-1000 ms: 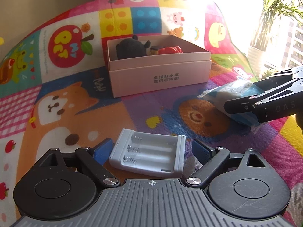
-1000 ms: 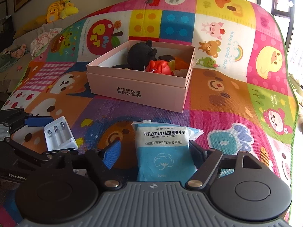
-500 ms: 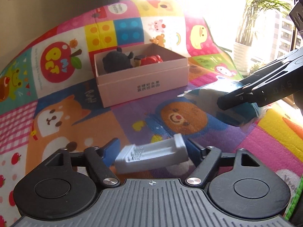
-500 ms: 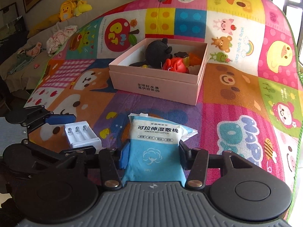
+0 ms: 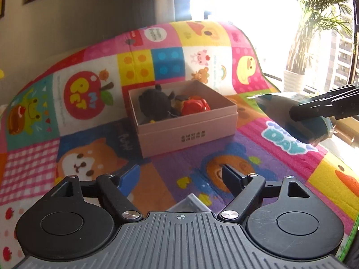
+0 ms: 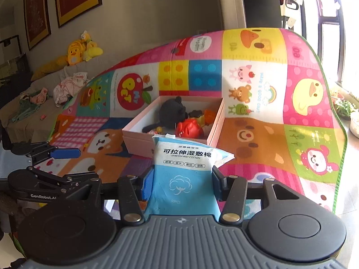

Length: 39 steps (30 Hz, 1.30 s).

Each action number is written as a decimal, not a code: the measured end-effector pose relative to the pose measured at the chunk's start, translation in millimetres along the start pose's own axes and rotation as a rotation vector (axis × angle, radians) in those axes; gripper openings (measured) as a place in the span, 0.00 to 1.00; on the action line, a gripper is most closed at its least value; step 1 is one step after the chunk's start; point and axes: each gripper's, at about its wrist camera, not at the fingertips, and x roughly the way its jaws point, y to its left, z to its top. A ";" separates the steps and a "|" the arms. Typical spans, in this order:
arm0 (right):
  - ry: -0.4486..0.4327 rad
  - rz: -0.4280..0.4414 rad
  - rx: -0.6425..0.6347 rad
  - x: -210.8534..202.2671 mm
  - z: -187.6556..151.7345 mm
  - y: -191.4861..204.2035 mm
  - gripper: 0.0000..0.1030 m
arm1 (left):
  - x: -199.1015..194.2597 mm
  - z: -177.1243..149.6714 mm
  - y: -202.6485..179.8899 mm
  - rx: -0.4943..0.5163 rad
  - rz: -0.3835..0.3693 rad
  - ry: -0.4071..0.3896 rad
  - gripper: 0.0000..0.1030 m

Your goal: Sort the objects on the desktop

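Left tongs opening, empty; right tongs clamp one cotton pack.

Printed on the blue-and-white cotton pack, centre of the right wrist view: "可拉伸湿敷棉", "STRETCH WET COTTON", "50PCS". Marked "GenRobot.AI" on the left gripper, lower left. Lettered on the play mat: "MY PET" in the red apple, "Have a good day!" beside the rainbow. Too small to read: characters on the pink box.
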 end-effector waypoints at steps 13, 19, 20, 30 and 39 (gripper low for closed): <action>0.114 -0.096 -0.158 48.1 -47.0 33.5 0.64 | 10.6 -53.2 -0.1 -0.241 0.068 0.176 0.97; 0.113 -0.111 -0.139 52.0 -49.4 31.0 0.88 | 40.2 -39.0 -9.1 -0.221 0.068 0.157 0.99; 0.116 -0.115 -0.141 52.4 -50.1 30.3 0.88 | 45.2 -36.6 -9.8 -0.211 0.069 0.151 0.99; 0.136 -0.128 -0.121 59.7 -53.5 25.4 0.97 | 68.1 -28.9 -7.3 -0.041 0.009 0.129 0.99; 0.134 -0.124 -0.137 58.1 -53.6 29.3 0.98 | 78.6 -24.1 0.5 0.015 -0.069 0.133 1.00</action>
